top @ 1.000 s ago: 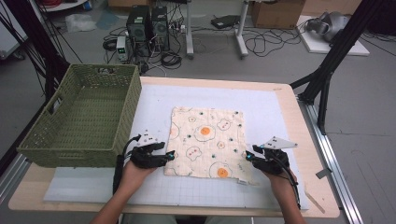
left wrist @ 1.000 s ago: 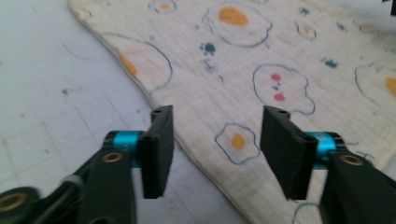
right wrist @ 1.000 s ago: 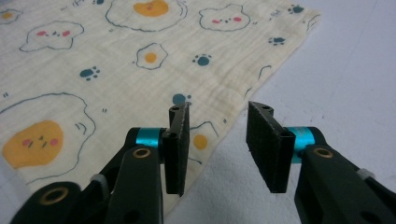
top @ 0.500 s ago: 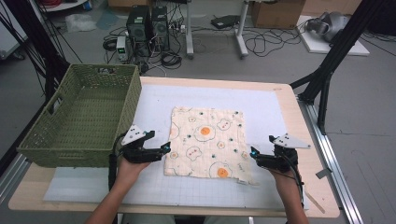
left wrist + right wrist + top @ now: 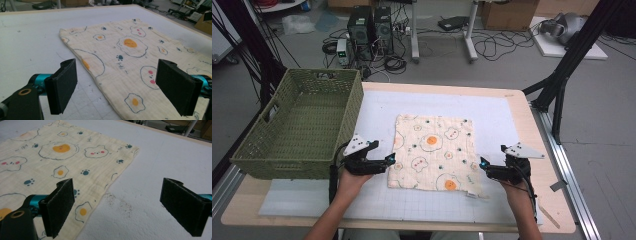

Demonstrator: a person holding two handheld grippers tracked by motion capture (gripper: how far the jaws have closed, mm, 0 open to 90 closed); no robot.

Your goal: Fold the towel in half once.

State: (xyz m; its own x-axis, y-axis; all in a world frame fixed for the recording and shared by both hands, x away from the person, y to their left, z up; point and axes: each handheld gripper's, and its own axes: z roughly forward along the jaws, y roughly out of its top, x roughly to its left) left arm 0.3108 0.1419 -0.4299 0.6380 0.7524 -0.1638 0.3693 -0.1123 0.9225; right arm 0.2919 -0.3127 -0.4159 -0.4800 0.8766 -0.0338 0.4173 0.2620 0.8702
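Cream cloth (image 5: 433,153) with fried-egg and paw prints lies flat on the white mat (image 5: 492,117) near the middle of the counter (image 5: 532,135). A small tag pokes out at the cloth's near right corner.

Left gripper (image 5: 388,161) sits just beside the cloth's near left edge, held by the left hand (image 5: 349,177), jaws spread wide apart, nothing between them. In the left gripper view the cloth's edge runs diagonally between the two black pads (image 5: 62,85); can't tell if the pads touch the fabric.

Right gripper (image 5: 483,167) sits at the cloth's near right edge, right hand (image 5: 517,187) behind it, jaws also wide apart and empty. In the right gripper view the cloth's edge passes by the left pad (image 5: 60,206); the other pad is over bare mat with dark specks on it.

Green woven basket (image 5: 299,127) stands at the left side of the counter, apart from the cloth. Computer towers (image 5: 372,25) and cables lie on the floor beyond.
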